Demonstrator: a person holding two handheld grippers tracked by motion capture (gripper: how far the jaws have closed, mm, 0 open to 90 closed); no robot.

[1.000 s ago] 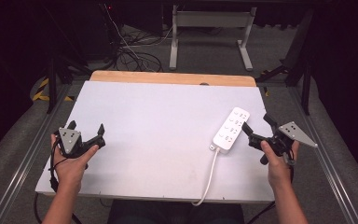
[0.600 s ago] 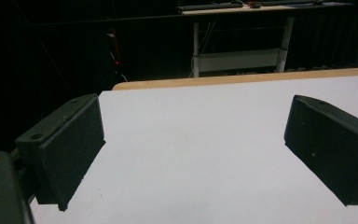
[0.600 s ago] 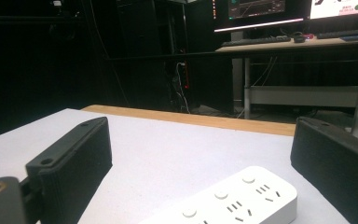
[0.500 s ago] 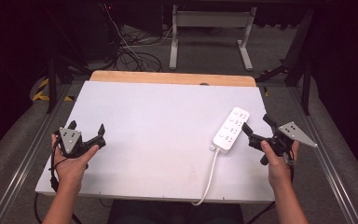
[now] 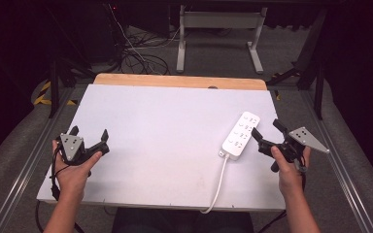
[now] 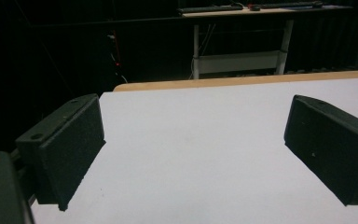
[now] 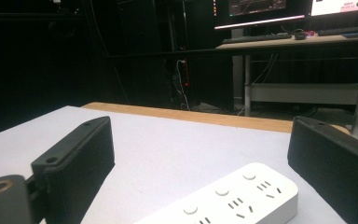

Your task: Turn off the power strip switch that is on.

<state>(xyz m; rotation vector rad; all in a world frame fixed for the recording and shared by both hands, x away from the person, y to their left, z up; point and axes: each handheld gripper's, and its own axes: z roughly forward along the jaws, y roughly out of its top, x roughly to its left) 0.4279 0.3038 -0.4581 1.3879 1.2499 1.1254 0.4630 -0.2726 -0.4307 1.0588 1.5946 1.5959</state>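
At about eight o'clock on the table (image 5: pixel 175 116), the left gripper (image 5: pixel 90 138) rests with jaws wide apart over bare white surface. The power strip (image 5: pixel 241 134) lies at three o'clock, its cable (image 5: pixel 218 187) trailing toward six. The right gripper (image 5: pixel 267 136), jaws apart, sits just beside the strip's right edge. Judged best: square both jaws across the strip's narrow width before closing, clear of the cable.

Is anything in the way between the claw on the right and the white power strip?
No, nothing visible is. The right claw is open and sits just beside the power strip. In the right gripper view the power strip lies between the open jaws, with bare white table around it. The left claw is far across the table.
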